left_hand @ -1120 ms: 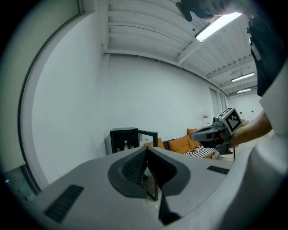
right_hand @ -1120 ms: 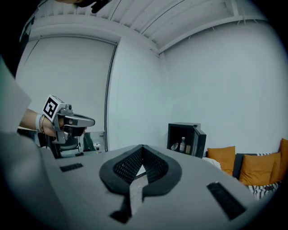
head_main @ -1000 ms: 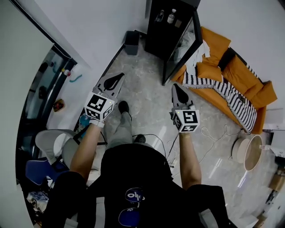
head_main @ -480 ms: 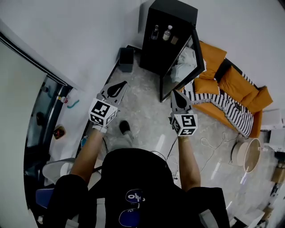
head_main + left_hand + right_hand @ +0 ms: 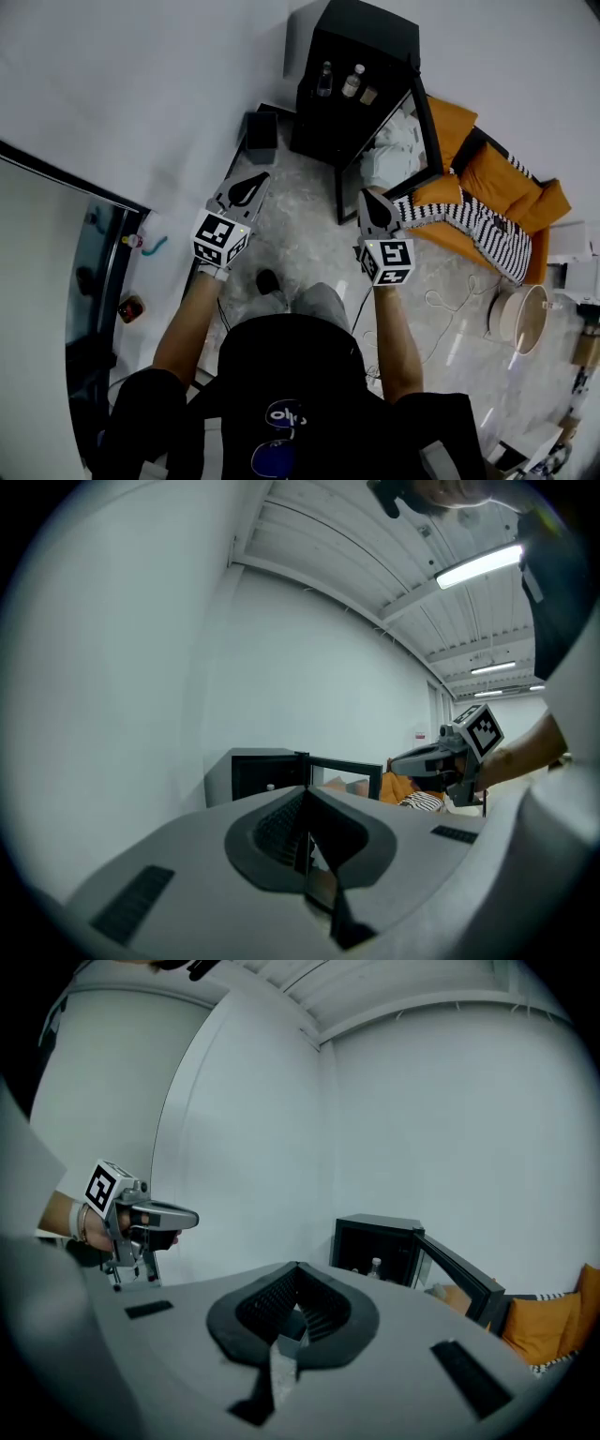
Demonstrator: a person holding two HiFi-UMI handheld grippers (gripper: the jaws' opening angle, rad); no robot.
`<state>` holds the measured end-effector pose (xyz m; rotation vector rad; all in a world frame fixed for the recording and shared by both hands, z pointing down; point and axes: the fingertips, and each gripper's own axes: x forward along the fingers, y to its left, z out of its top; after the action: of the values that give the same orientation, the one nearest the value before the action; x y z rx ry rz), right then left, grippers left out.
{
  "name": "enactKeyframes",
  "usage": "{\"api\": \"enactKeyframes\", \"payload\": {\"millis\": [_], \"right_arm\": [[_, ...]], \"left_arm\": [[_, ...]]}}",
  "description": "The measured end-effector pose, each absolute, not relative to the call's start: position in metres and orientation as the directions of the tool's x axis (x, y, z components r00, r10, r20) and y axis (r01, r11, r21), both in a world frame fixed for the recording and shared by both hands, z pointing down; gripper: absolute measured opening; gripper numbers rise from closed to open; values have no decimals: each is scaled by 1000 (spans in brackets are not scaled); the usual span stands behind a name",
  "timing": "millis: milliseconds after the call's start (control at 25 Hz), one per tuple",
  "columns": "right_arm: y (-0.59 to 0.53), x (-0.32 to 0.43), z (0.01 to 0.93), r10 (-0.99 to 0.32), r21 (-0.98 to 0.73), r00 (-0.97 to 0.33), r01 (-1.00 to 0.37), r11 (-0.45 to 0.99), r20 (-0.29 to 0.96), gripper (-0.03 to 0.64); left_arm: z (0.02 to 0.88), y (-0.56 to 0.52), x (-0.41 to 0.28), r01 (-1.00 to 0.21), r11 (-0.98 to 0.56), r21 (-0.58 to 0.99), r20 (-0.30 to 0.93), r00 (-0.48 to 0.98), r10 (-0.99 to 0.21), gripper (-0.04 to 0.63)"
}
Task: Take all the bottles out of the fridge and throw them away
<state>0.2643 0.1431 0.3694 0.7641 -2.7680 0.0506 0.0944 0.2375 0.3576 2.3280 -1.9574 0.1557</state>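
- Black and open at the front, the fridge (image 5: 364, 36) stands against the wall at the top of the head view. Its door (image 5: 419, 131) is swung out to the right. 2 bottles (image 5: 325, 80) stand side by side on 1 shelf inside, between its left edge and its middle.
- In the same view, the left gripper (image 5: 253, 176) and right gripper (image 5: 372, 194) are held side by side above the pale floor (image 5: 300, 234). Both point toward the fridge and are well apart from it. The forearms reach forward, with the marker cubes nearest the body. A dark bin (image 5: 261, 136) sits left of the fridge and an orange sofa (image 5: 492, 173) lies to its right.
- In the left gripper view, the jaws are pressed together with nothing between them. The fridge (image 5: 253, 772) lies well ahead, just past their tip, and 1 bottle (image 5: 270, 787) shows inside as a pale cap. The right gripper (image 5: 441, 757) shows at the right.
- In the right gripper view, the jaws are closed tight and empty. The fridge (image 5: 375, 1237) stands ahead, right of the tip. 1 bottle (image 5: 376, 1267) is inside and the door (image 5: 455, 1274) is open. The left gripper (image 5: 155, 1215) shows at the left.
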Motion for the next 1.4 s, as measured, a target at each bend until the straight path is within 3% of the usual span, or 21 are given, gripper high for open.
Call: {"api": "enactKeyframes", "payload": {"millis": [400,880,1400], "right_arm": [[61,224,387,-472,29,-838,-483,875,273,2],[-112,152,386,-396,21,-885,-403,915,247,2],[-202,134,418,-474,-41,-835,-504,863,279,2]], "left_arm": [[371,159,63,-988,-154,10,157,154,-976,5],[369,-13,19,-994,-109,-1,163,107,-981,6],[391,-115,7,-975,-222,9,215,218,-952,6]]}}
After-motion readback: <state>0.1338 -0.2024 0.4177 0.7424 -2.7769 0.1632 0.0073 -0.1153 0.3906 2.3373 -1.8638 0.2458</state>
